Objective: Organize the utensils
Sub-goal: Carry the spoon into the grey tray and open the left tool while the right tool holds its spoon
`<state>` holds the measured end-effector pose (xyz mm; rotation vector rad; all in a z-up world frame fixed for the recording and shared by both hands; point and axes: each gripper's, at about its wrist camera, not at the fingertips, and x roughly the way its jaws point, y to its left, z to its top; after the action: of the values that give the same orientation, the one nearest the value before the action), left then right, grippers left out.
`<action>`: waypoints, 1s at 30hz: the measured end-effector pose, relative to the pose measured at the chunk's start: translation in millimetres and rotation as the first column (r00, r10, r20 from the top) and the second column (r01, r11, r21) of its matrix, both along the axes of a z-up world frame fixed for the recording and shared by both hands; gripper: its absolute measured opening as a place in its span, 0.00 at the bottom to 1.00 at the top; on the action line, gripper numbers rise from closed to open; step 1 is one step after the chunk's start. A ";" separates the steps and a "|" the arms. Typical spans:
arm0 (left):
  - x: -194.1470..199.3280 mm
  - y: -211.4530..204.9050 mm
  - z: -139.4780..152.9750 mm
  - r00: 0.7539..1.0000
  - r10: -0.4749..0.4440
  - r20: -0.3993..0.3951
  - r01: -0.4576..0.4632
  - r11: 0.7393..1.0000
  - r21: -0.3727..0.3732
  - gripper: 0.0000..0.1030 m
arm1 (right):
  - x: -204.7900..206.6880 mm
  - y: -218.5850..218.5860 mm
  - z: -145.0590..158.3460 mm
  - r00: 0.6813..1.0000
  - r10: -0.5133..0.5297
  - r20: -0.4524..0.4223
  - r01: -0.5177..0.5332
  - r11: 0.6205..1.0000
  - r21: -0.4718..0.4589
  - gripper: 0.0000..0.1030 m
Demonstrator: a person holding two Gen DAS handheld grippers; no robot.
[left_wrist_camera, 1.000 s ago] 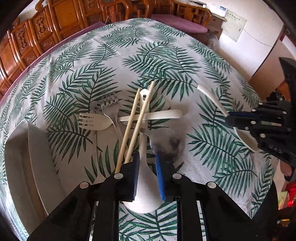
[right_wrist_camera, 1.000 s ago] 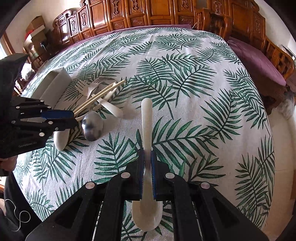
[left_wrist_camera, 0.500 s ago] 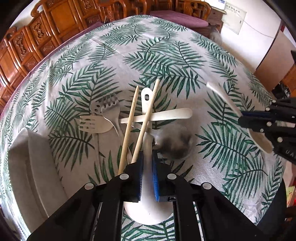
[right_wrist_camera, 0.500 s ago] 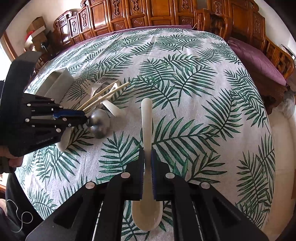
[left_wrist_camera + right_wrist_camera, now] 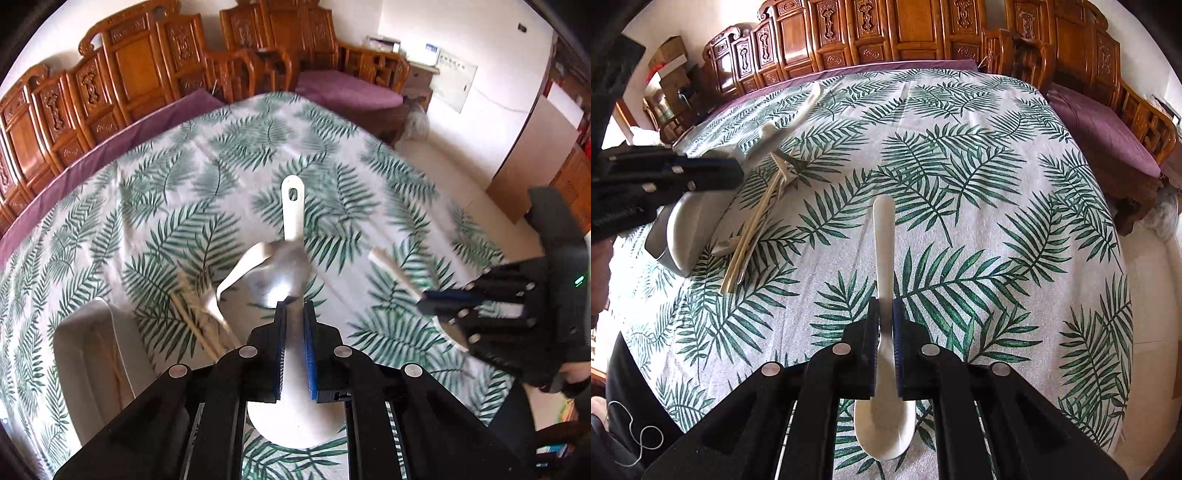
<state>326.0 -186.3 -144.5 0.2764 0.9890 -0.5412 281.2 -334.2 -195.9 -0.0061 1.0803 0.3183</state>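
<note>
My left gripper (image 5: 294, 306) is shut on a white spoon (image 5: 293, 206) and holds it above the table, handle forward and bowl under the fingers. A metal spoon (image 5: 280, 273) shows blurred just ahead of the fingertips; I cannot tell whether it hangs on the white spoon or lies below. My right gripper (image 5: 884, 306) is shut on a second white spoon (image 5: 882, 229), handle forward, low over the cloth. In the right wrist view the left gripper (image 5: 738, 171) hovers at the left, over the chopsticks (image 5: 753, 229). In the left wrist view the right gripper (image 5: 424, 297) is at the right.
A pale tray (image 5: 92, 350) sits at the left of the leaf-print tablecloth (image 5: 184, 177). Beside it lie chopsticks (image 5: 199, 325), a fork (image 5: 212, 306) and another white spoon (image 5: 240, 269). Carved wooden chairs (image 5: 140, 66) line the far edge. A person's hand (image 5: 576, 373) holds the right gripper.
The left gripper's jaws closed on the white spoon, then rose with it, away from the pile. The right gripper and its spoon have not moved.
</note>
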 end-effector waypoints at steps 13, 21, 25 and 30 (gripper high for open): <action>-10.5 13.0 47.4 0.996 0.029 0.087 -0.024 0.998 -0.056 0.08 | -5.0 9.3 24.0 0.999 0.000 0.034 0.000 1.000 0.000 0.08; -12.7 58.7 46.2 0.991 0.100 0.093 -0.094 0.994 -0.060 0.08 | -0.3 36.1 37.7 0.998 0.030 0.055 -0.030 0.999 0.010 0.08; -11.6 85.8 43.4 0.986 0.141 0.088 -0.135 0.989 -0.065 0.08 | 5.5 58.6 44.2 0.996 0.057 0.067 -0.058 0.998 0.014 0.08; -6.6 121.1 34.3 0.979 0.192 0.073 -0.188 0.980 -0.063 0.08 | 13.4 86.9 50.3 0.994 0.084 0.075 -0.086 0.996 0.029 0.08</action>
<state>319.4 -65.2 -110.2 0.1500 0.9115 -0.3799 294.6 -247.4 -145.6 -0.0349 1.0033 0.4094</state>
